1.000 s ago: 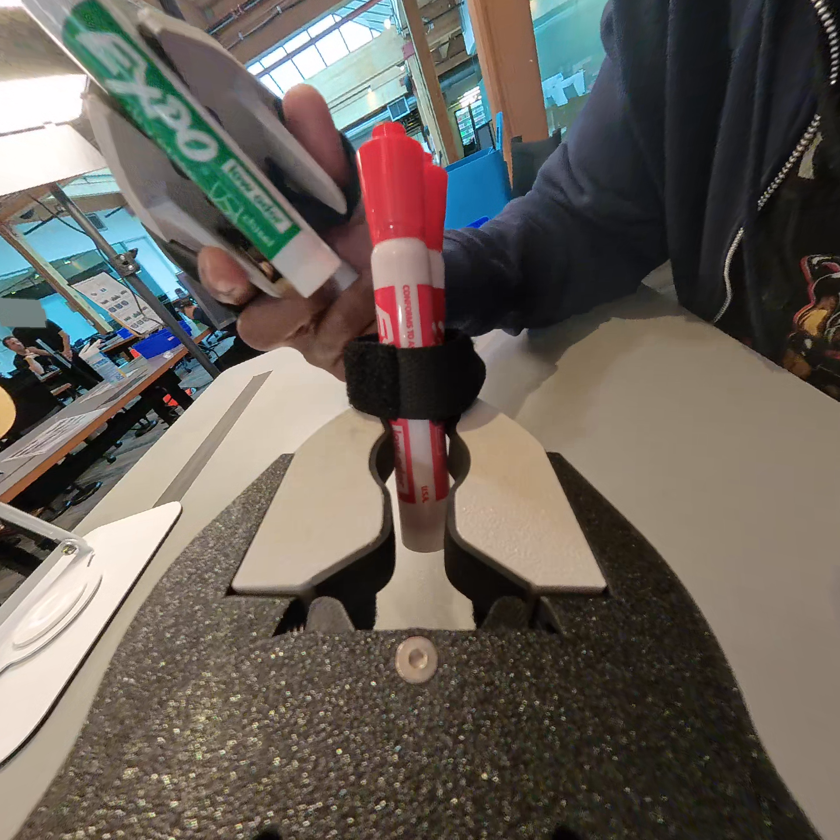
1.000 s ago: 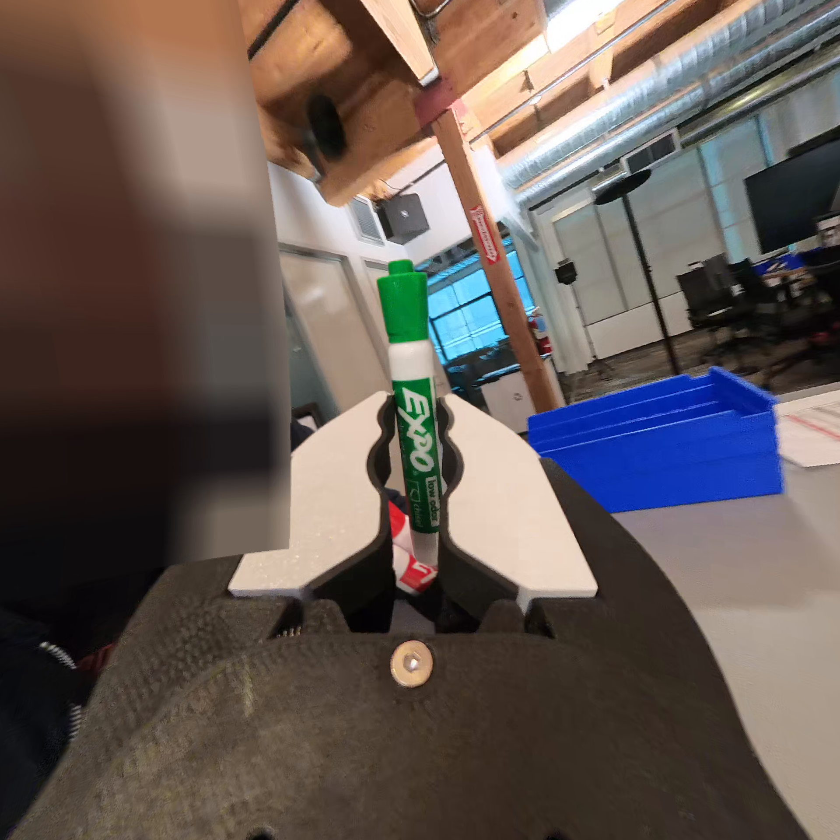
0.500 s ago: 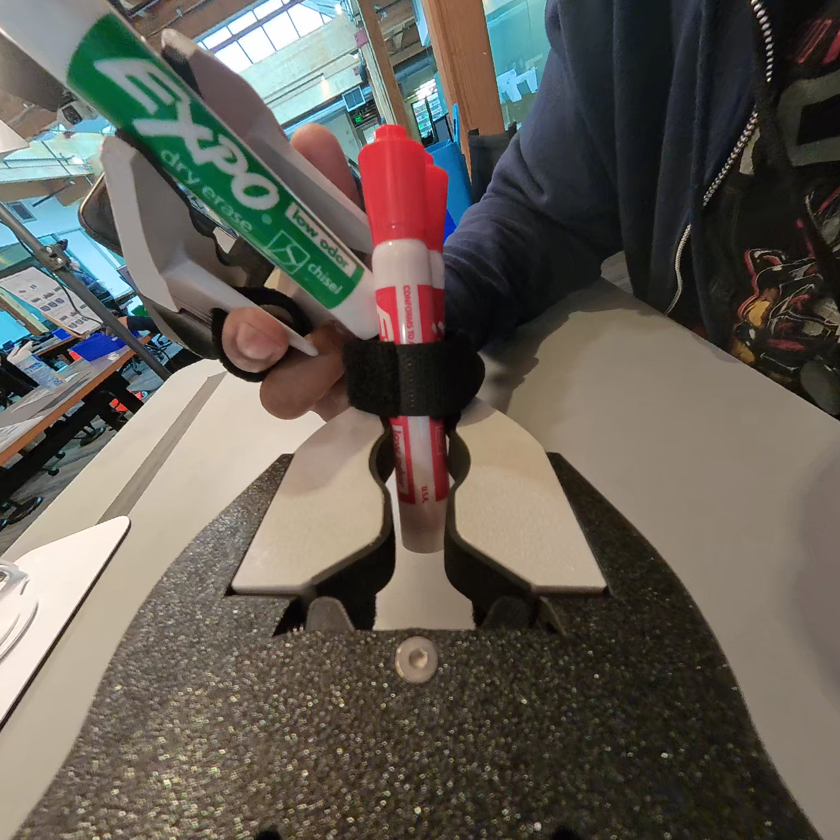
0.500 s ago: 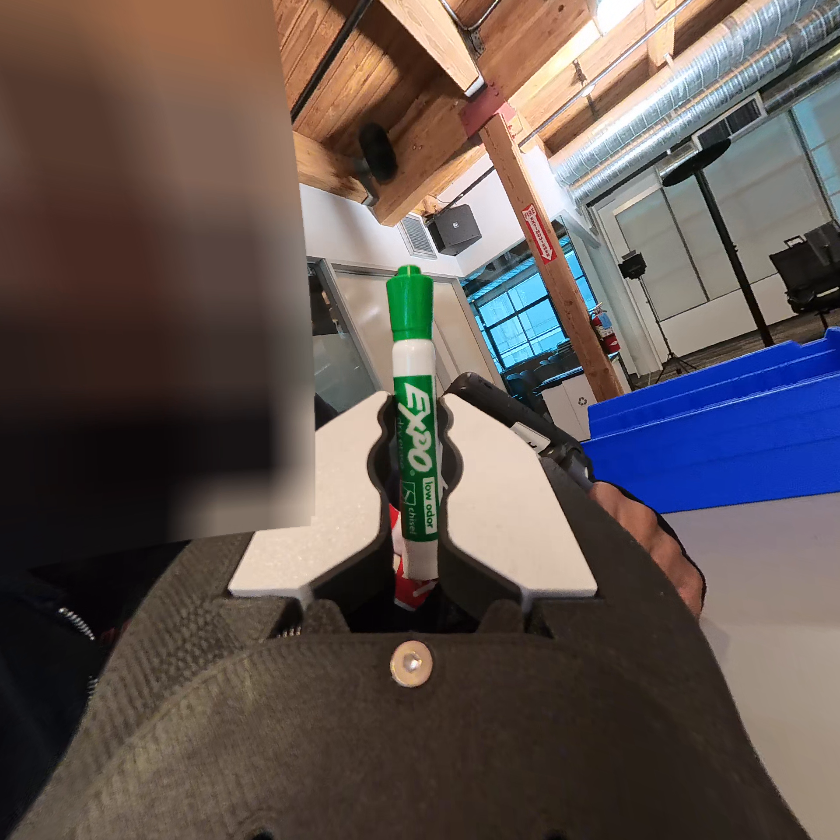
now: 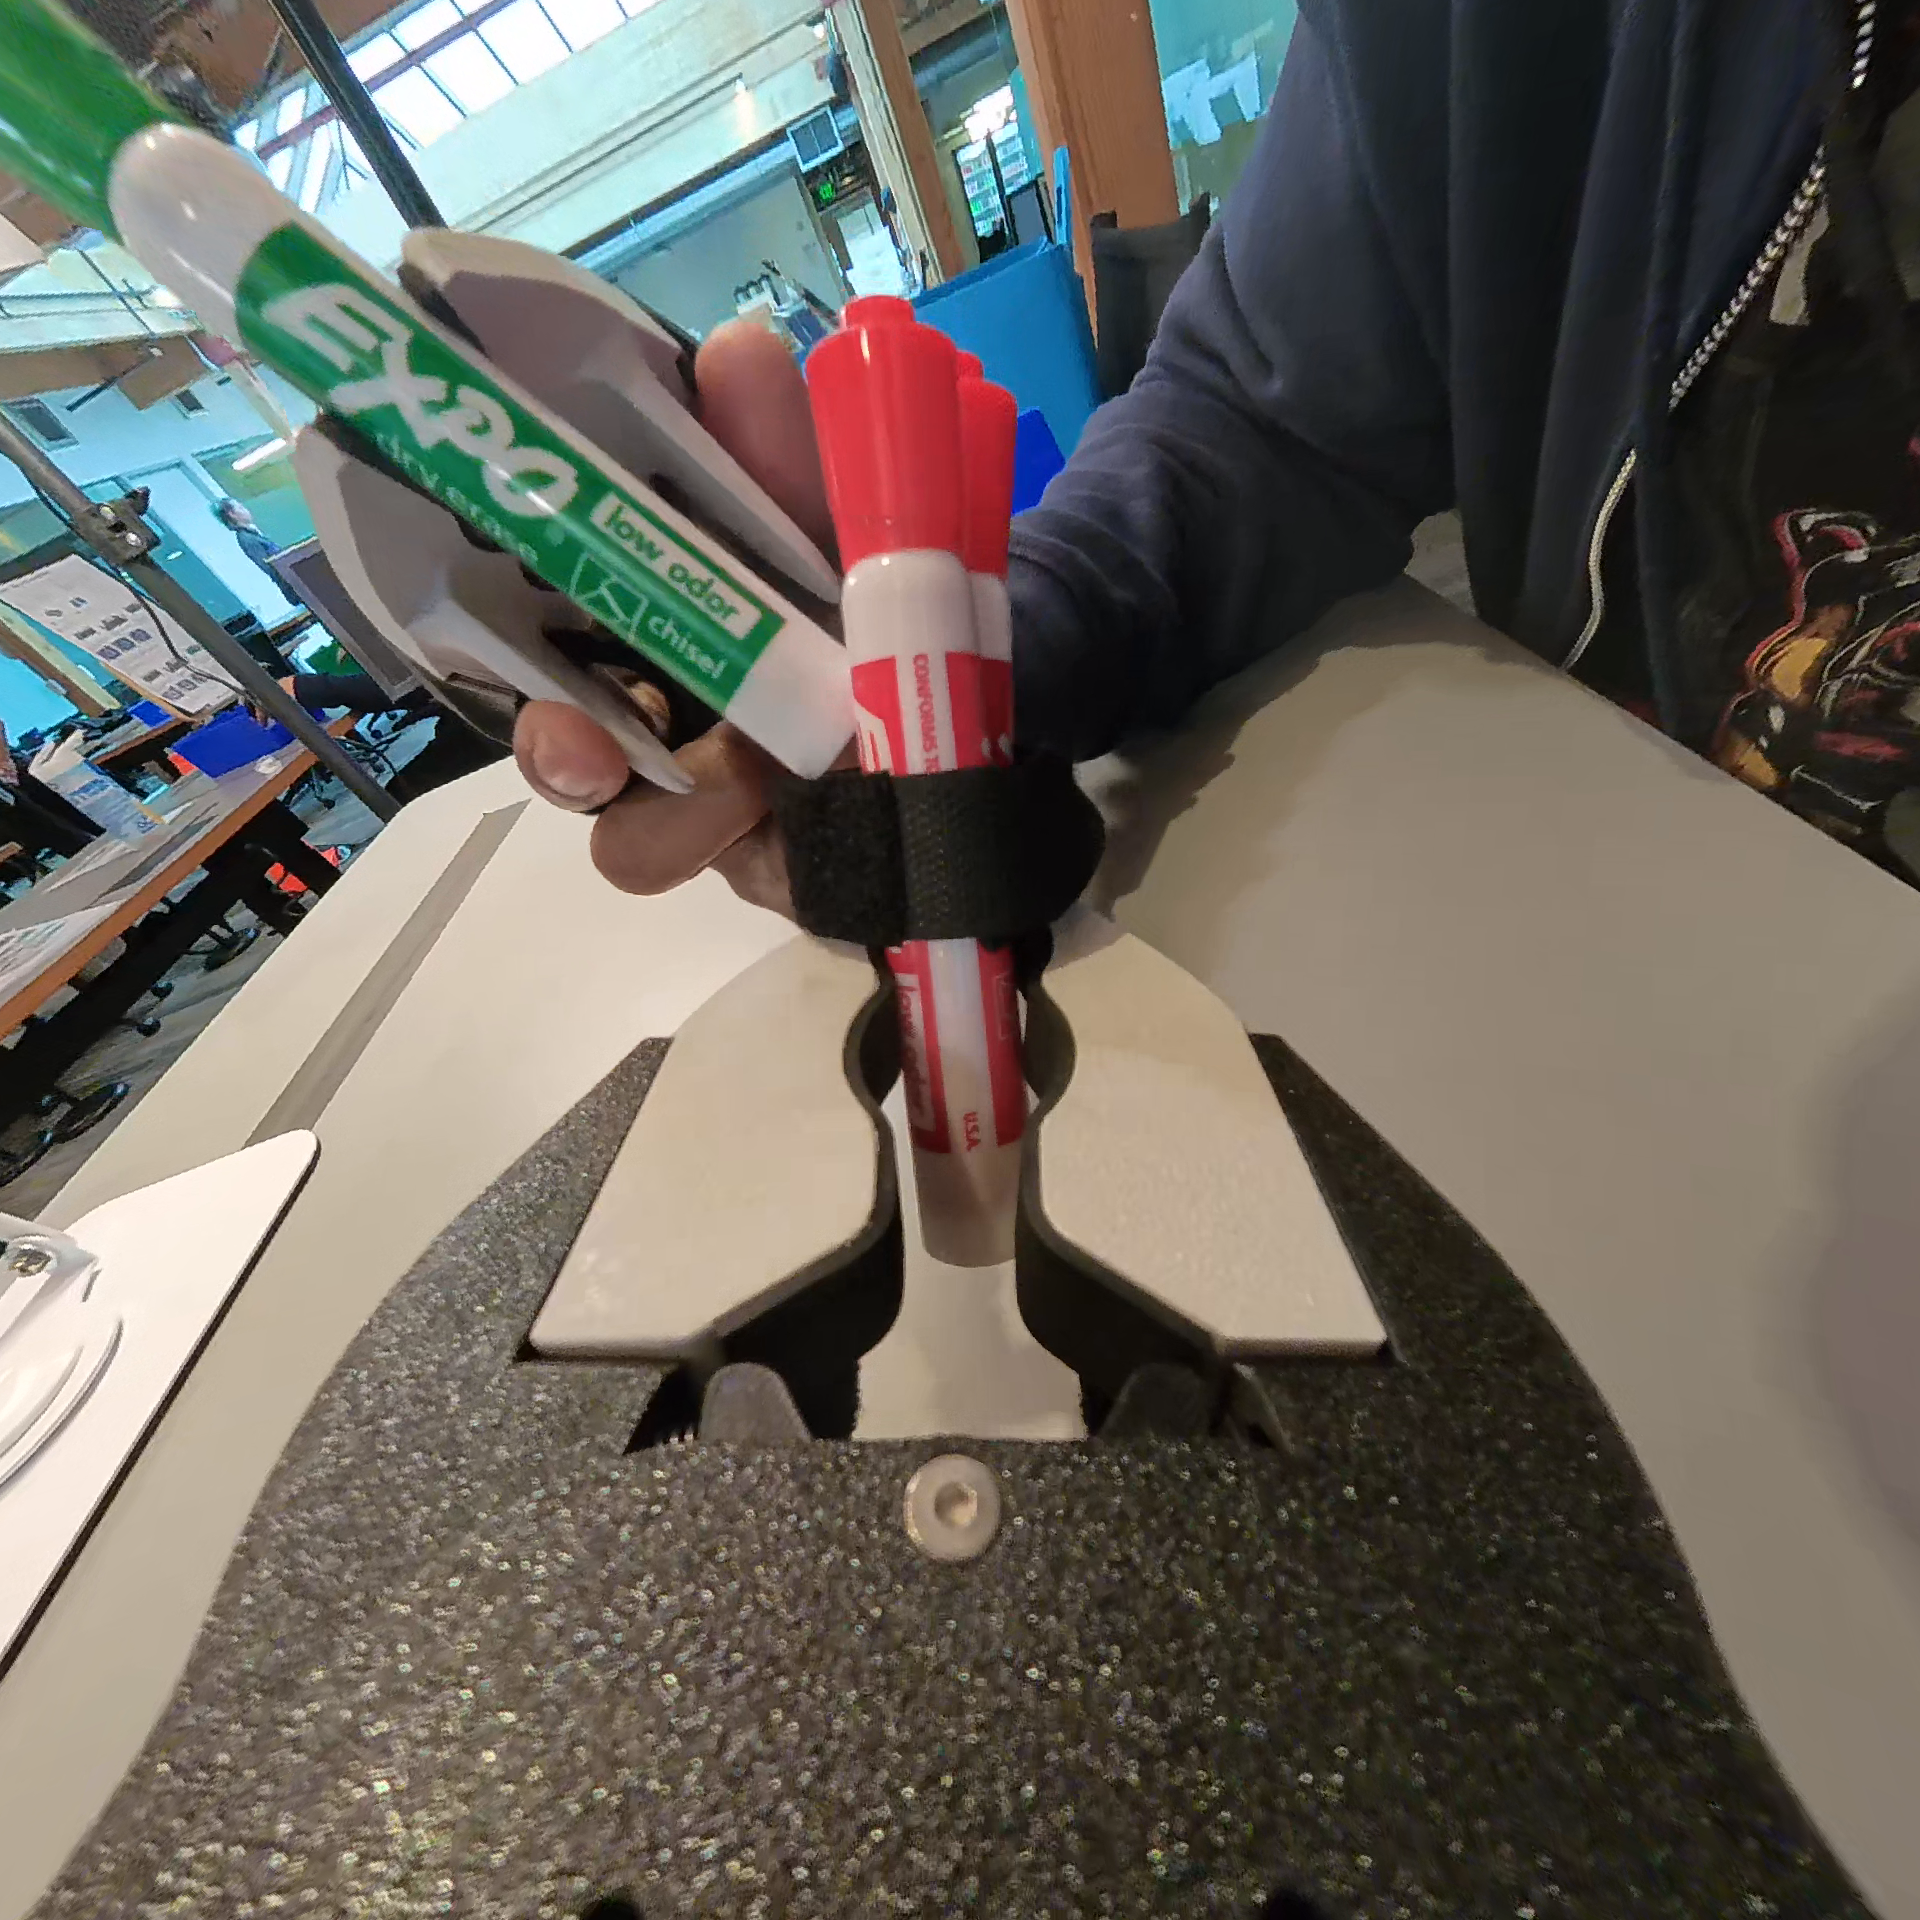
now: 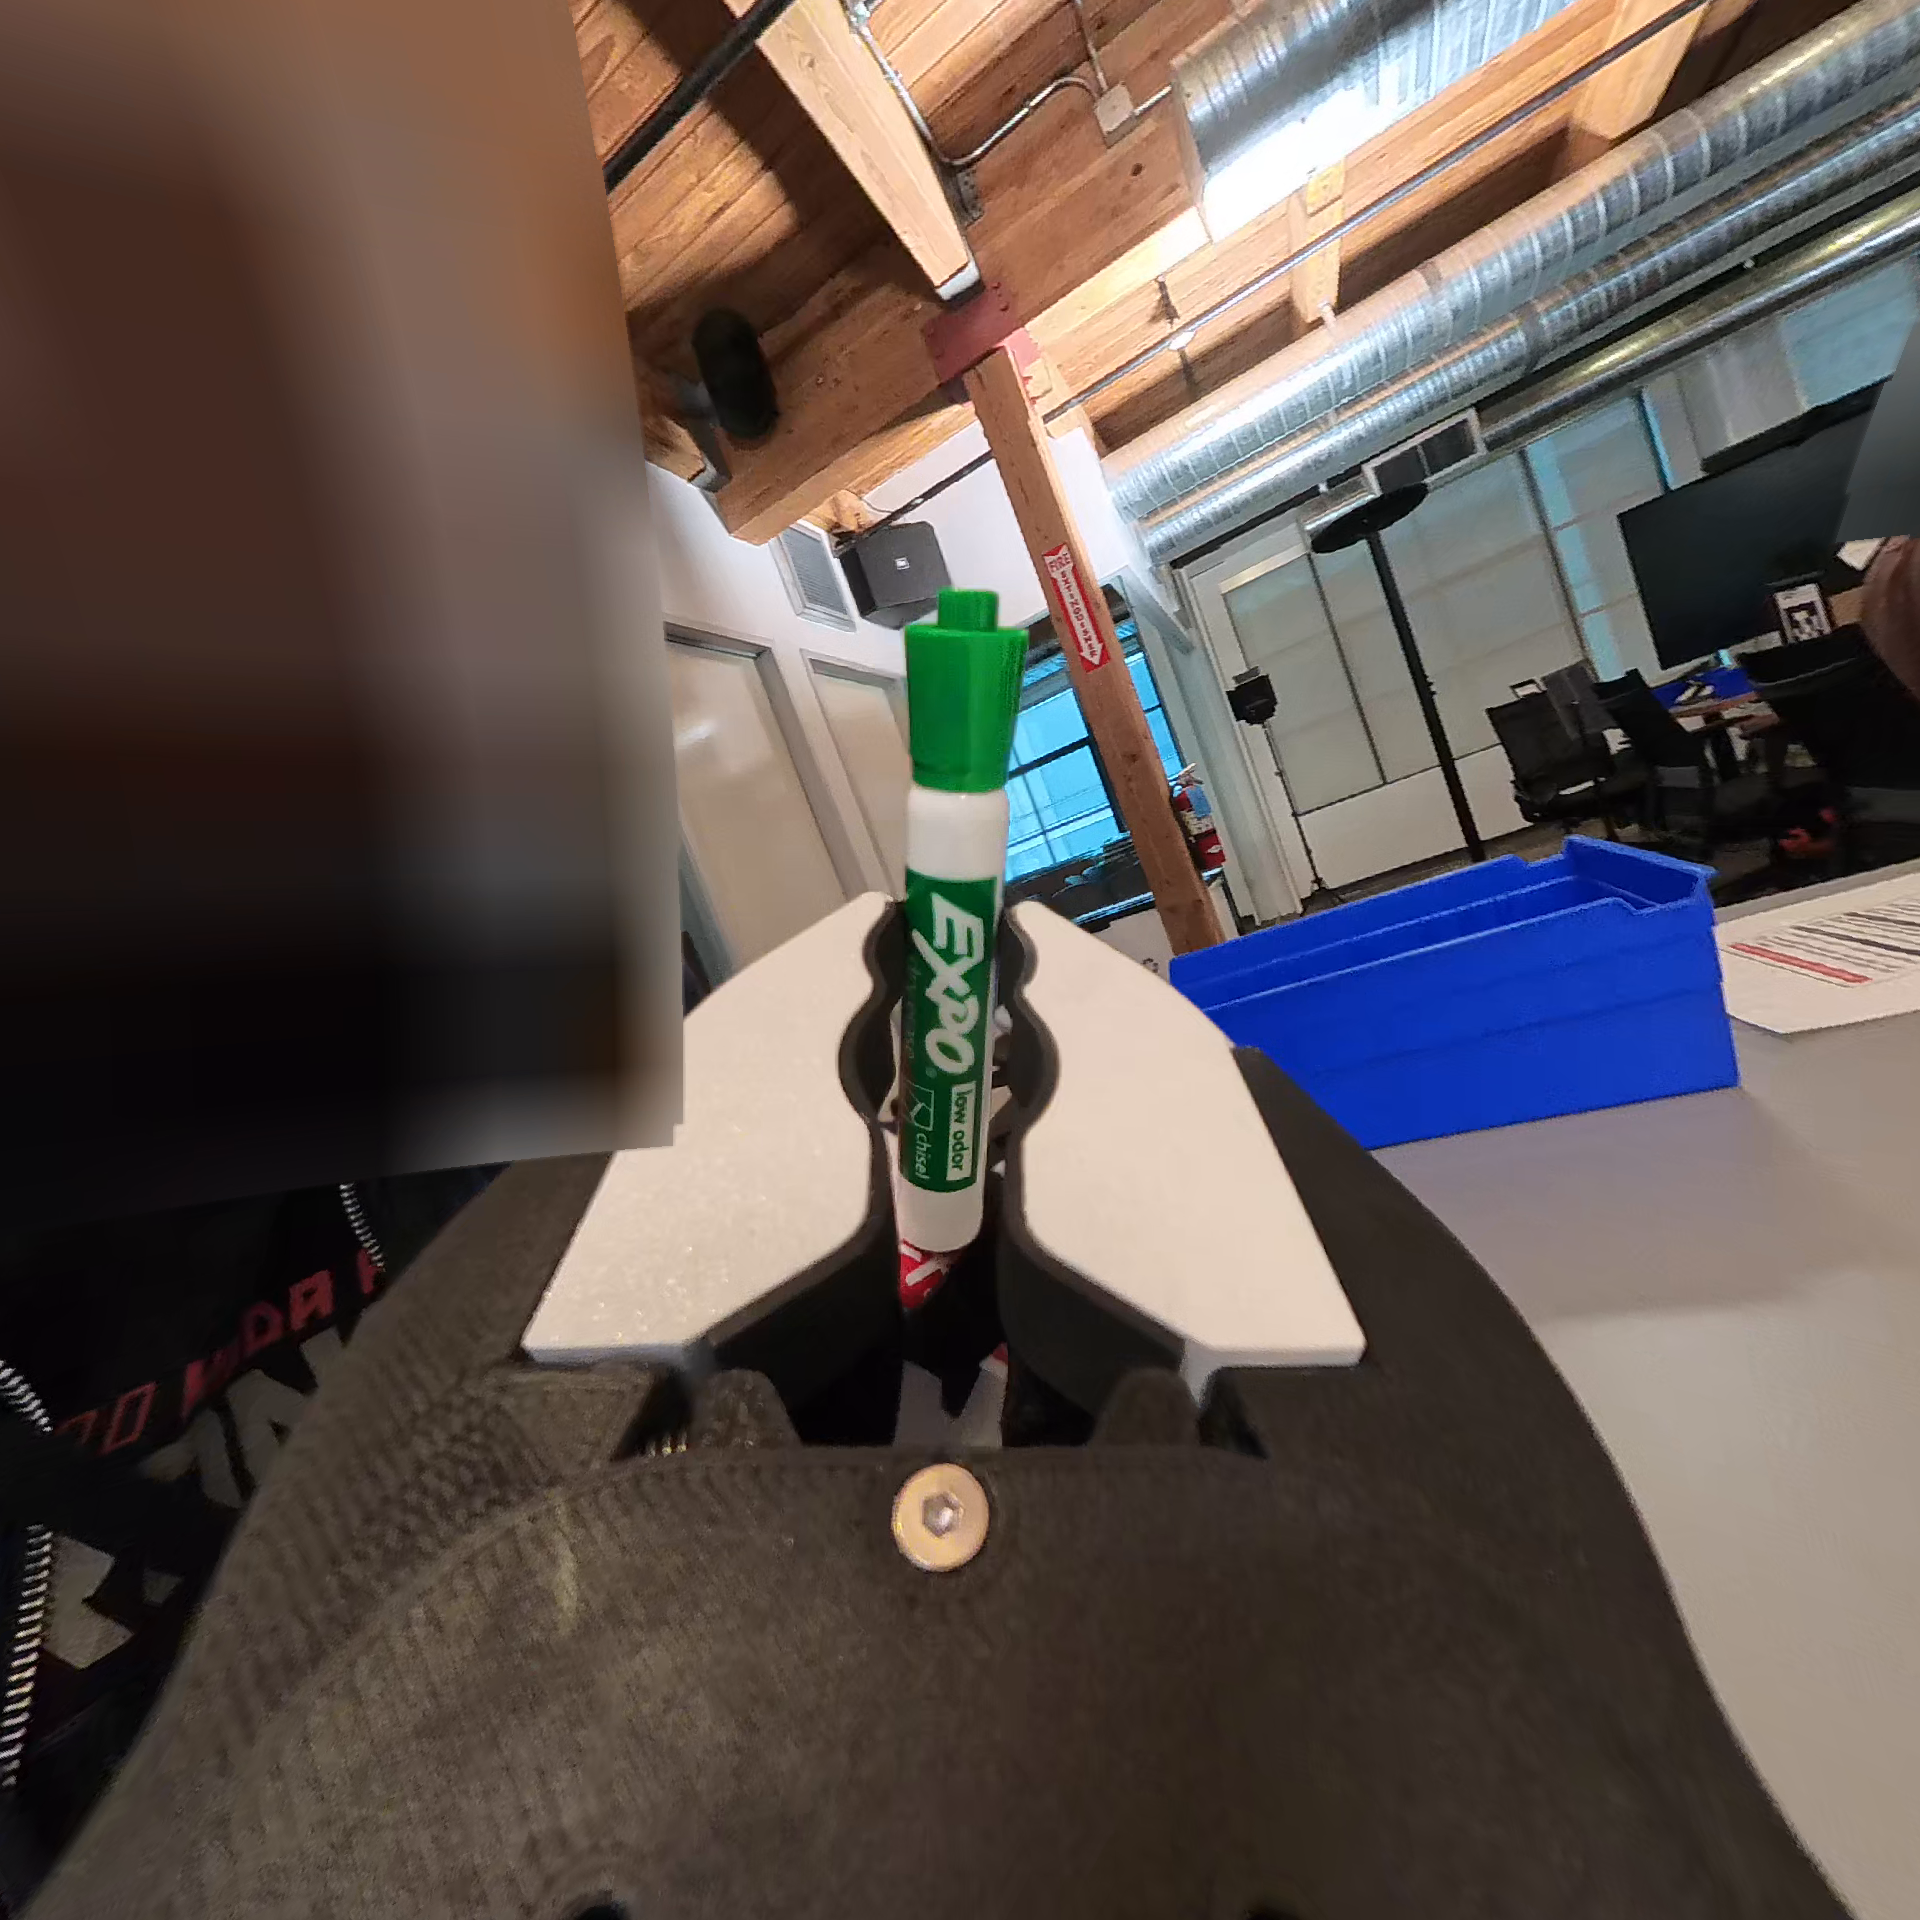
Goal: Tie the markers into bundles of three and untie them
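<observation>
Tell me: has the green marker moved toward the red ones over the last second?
Yes. In the left wrist view, the green marker now has its butt end at the red markers, just above the black strap.

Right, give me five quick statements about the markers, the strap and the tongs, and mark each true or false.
1. The left tongs grip the red markers. True.
2. The black strap wraps the red markers. True.
3. The green marker is already inside the strap. False: the right tongs hold it, its white end beside the red markers just above the strap.
4. The green marker's cap is off. False: the green cap is on.
5. A blue bin sits on the table. True.
</observation>
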Tool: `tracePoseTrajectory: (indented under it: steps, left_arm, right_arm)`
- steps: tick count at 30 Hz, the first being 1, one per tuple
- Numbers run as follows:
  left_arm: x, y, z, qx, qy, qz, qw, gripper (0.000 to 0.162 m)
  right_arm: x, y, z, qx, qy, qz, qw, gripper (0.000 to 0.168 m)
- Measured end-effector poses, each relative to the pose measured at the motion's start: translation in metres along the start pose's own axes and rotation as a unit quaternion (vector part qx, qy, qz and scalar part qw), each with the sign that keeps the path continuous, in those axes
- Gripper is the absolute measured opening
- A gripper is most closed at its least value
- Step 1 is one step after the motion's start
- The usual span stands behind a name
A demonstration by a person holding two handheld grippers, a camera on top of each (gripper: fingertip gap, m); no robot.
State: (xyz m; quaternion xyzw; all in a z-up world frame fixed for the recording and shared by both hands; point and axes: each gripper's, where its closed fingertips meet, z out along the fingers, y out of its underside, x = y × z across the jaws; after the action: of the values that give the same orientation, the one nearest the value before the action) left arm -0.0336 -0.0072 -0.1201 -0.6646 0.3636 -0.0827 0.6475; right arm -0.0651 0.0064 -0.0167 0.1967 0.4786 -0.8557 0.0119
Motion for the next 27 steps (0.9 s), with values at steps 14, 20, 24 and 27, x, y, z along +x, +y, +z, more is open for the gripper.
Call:
tracePoseTrajectory:
  steps: [14,20,24,27]
  left_arm:
    - [0.002,0.028,0.008,-0.102,0.001,0.006,0.995,0.019]
    - [0.001,0.032,0.008,-0.102,0.002,-0.007,0.995,0.019]
    - [-0.001,0.032,0.008,-0.092,0.001,-0.02,0.996,0.019]
    - [-0.005,0.029,0.006,-0.08,-0.007,-0.03,0.996,0.019]
  right_arm:
    - [0.0,0.02,-0.03,-0.014,0.077,-0.063,0.995,0.017]
    - [-0.007,0.03,-0.03,-0.068,0.1,-0.189,0.975,0.017]
    - [-0.009,0.036,-0.028,-0.098,0.109,-0.245,0.958,0.017]
    - [-0.006,0.039,-0.028,-0.122,0.118,-0.278,0.945,0.017]
